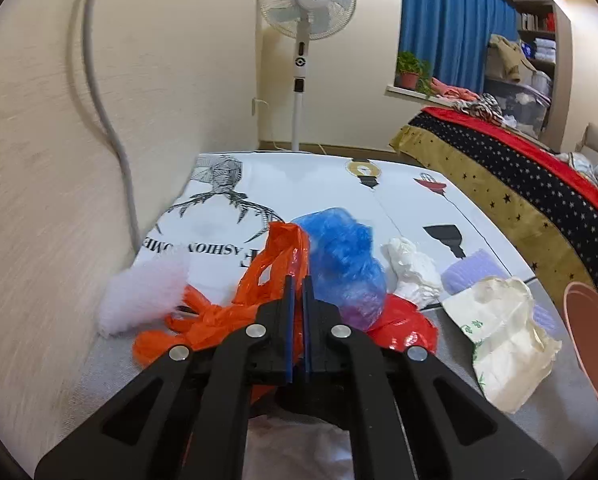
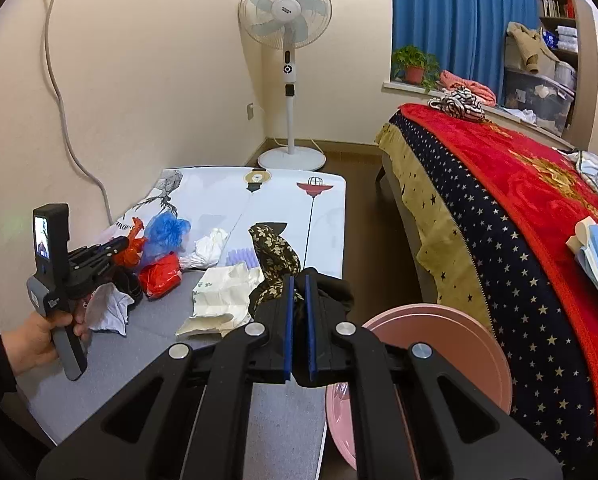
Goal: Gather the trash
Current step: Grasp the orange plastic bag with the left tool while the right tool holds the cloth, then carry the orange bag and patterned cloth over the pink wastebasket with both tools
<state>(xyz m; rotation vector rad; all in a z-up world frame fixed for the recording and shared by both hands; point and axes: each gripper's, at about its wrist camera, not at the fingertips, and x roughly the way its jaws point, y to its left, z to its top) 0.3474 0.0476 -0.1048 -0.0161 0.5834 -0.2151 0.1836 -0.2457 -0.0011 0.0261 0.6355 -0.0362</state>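
Note:
My left gripper is shut on an orange plastic bag and holds it above the table; both show in the right wrist view, the gripper and the bag. My right gripper is shut on a black floral cloth, lifted over the table's right edge beside a pink bin. On the table lie a blue plastic bag, a red bag, white crumpled paper and a cream paper bag.
A white fluffy wad lies at the table's left by the wall. A lilac roll sits behind the cream bag. A bed with a red starred blanket stands right. A standing fan is at the far corner.

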